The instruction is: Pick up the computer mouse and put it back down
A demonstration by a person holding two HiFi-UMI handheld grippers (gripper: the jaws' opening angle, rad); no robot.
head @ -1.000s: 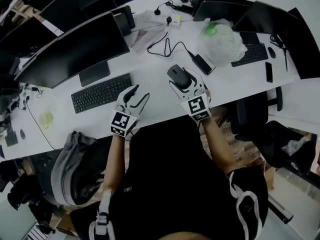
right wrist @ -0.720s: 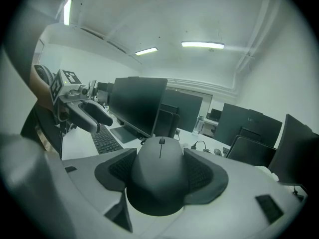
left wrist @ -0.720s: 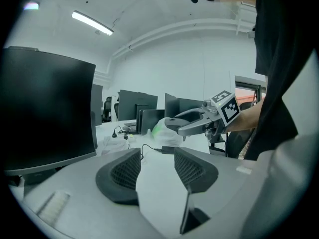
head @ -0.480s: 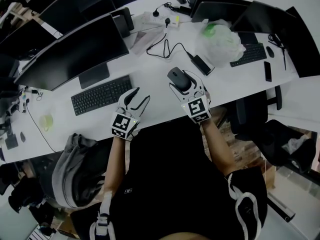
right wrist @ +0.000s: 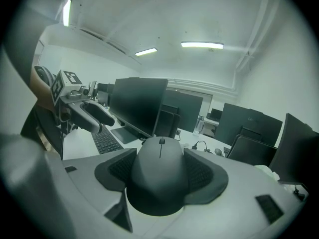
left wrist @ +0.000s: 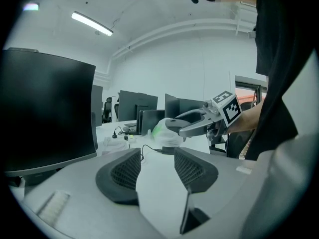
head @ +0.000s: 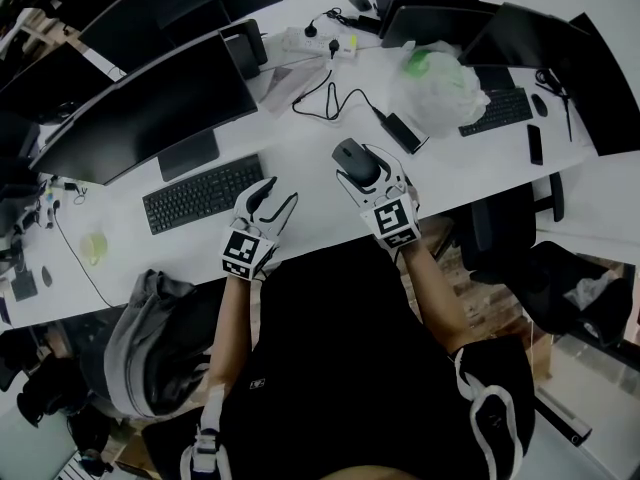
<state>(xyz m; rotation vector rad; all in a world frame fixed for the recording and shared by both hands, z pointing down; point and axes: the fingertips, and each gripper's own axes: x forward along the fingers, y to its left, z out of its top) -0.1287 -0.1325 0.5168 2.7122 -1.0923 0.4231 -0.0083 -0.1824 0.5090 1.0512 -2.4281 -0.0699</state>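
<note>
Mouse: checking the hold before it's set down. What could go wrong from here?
The right gripper pinches the mouse only by its curved sides, so it could slip out. The power adapter and cable lie just beyond; a put-down too far forward could land on them.

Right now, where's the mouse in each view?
Head view: mouse right of centre on the desk side, between the right gripper fingers.
Left gripper view: mouse small, right of centre, in that gripper's fingers.
Right gripper view: mouse bottom centre, between the fingers.
Shared landmark: the big dark monitor, left in every view.
</note>
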